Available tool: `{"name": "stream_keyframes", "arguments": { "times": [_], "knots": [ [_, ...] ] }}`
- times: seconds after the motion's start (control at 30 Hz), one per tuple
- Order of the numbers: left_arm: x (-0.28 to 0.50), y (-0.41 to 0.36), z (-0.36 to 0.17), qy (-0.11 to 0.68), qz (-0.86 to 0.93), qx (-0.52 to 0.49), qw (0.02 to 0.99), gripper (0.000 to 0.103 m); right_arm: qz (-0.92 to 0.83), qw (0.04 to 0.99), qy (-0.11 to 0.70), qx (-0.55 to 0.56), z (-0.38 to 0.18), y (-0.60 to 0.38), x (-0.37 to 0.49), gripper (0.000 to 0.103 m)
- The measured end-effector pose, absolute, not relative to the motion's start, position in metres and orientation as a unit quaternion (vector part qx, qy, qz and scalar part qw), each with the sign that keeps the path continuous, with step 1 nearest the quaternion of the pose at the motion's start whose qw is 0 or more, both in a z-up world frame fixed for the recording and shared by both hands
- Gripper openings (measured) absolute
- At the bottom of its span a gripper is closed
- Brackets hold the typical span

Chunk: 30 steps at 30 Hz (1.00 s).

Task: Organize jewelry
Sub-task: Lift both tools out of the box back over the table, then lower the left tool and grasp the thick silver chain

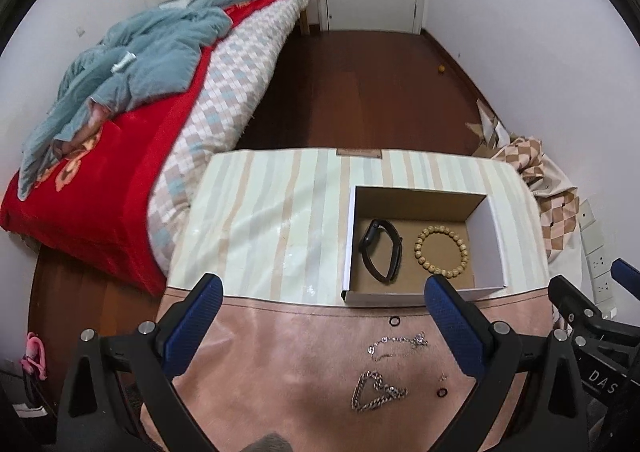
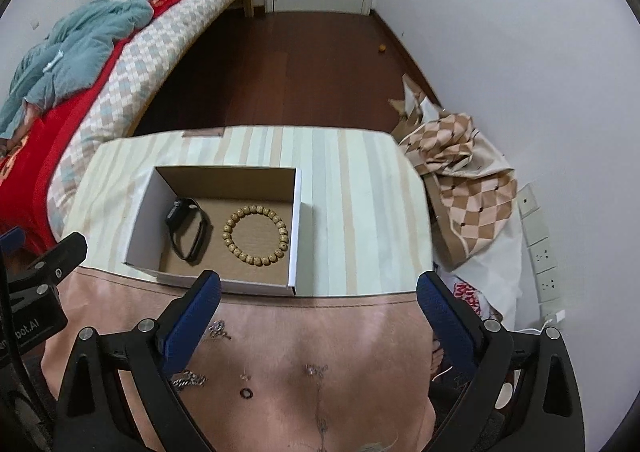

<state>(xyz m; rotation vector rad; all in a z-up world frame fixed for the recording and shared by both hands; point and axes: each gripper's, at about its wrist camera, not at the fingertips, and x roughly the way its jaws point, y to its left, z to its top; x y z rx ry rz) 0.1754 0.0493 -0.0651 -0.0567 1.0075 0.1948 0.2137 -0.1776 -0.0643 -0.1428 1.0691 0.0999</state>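
Hovering spread and empty, the left gripper and right gripper hang above the table. Ahead of them, the box holds a watch and bead bracelet. Judged mid-task: below the left gripper, a heavy chain calls for descent and a pinch.

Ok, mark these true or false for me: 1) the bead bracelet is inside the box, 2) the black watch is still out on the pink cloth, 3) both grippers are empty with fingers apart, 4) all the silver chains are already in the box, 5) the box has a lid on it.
1) True: the bead bracelet lies on the floor of the box.
2) False: the black watch lies in the box, beside the bracelet.
3) True: the left gripper and the right gripper hold nothing, fingers wide apart.
4) False: the curb chain and a thinner chain lie on the pink cloth.
5) False: the box is open on top.
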Motion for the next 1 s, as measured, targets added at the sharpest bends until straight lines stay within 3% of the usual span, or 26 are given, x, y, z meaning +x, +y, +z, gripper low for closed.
{"name": "stream_keyframes", "arguments": {
  "times": [0.67,0.8,1.0],
  "knots": [
    [0.094,0.033,0.002,0.418,0.076,-0.041,0.904,0.103,0.042,0.906,0.419,-0.036,0.030,-0.204,0.113,0.099],
    [0.091,0.036,-0.009,0.422,0.082,-0.050,0.902,0.103,0.043,0.911,0.409,-0.017,0.029,-0.208,0.106,0.099],
    [0.090,0.051,-0.062,0.462,0.113,-0.050,0.878,0.103,0.039,0.881,0.471,0.012,-0.029,-0.230,0.110,0.099]
  ]
}}
